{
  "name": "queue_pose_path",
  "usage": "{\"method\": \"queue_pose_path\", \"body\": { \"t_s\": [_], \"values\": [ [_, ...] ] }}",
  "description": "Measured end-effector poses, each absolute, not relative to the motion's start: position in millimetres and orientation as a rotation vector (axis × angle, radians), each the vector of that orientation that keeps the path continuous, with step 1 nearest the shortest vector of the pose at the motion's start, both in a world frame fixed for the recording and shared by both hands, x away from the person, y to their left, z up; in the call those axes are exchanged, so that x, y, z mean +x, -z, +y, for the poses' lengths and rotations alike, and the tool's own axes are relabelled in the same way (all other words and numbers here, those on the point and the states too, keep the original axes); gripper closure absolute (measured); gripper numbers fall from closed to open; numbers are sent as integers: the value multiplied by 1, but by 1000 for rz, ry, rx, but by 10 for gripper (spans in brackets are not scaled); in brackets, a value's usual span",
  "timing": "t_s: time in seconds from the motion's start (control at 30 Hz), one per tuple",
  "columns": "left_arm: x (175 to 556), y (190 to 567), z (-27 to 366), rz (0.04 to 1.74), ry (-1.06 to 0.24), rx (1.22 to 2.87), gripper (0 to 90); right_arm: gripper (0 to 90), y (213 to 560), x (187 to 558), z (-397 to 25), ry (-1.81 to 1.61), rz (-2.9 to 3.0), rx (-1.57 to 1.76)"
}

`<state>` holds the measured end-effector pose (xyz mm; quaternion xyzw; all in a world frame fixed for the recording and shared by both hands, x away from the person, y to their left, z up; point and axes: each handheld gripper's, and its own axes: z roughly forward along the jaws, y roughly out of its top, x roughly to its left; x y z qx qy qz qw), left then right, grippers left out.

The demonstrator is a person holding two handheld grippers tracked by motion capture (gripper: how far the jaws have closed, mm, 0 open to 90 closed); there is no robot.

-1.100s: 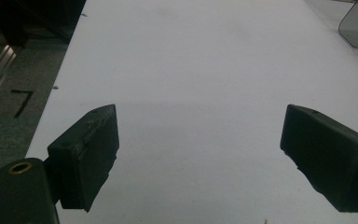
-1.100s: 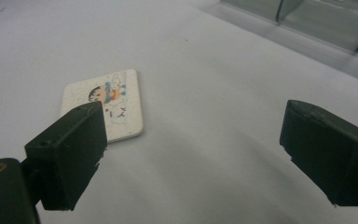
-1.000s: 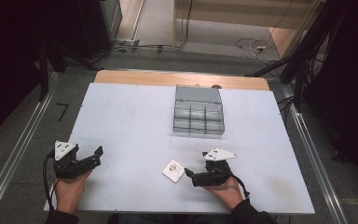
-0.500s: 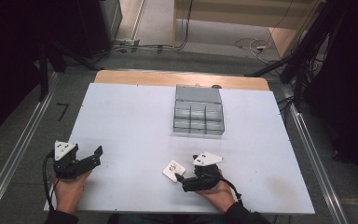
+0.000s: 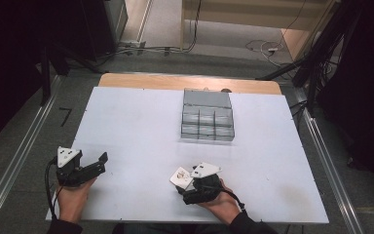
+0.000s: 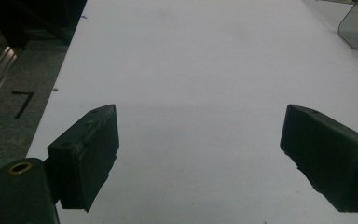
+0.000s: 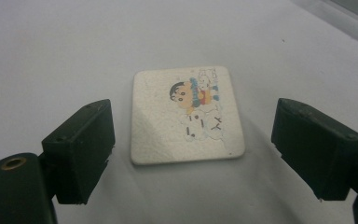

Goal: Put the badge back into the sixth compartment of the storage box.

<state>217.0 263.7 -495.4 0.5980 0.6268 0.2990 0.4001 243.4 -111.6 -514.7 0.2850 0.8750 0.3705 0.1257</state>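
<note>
Since the earlier frame your right gripper [image 5: 186, 186] has shifted left along the white desk [image 5: 141, 126] and closed in on the small square white tile with a cartoon print [image 7: 185, 120]. Its fingers [image 7: 80, 150] stand apart, one on either side of the tile, not touching it. The tile lies flat, well short of the grey compartmented plastic box [image 5: 207, 120]. Your left gripper [image 5: 97, 162] holds far left of the tile, fingers [image 6: 86, 154] apart over bare desk.
</note>
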Motion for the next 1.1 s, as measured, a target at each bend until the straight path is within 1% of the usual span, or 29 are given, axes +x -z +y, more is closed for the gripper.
{"method": "queue_pose_path", "body": {
  "t_s": [0.07, 0.23, 0.4, 0.83, 1.03, 1.1],
  "values": [
    [217, 495, 263, 1584, -756, 1513, 118, 130, 515, 243, -109, -1056, 2556, 813],
    [217, 495, 263, 1583, -756, 1521, 118, 190, 516, 243, -106, -1027, 2586, 794],
    [218, 496, 263, 1582, -755, 1521, 118, 222, 516, 244, -106, -1014, 2592, 795],
    [218, 496, 263, 1582, -753, 1521, 118, 240, 513, 247, -102, -965, 2626, 791],
    [218, 496, 262, 1583, -750, 1521, 118, 309, 511, 249, -103, -955, 2628, 802],
    [218, 496, 261, 1584, -748, 1519, 118, 310, 511, 249, -103, -955, 2627, 801]
  ]
}}
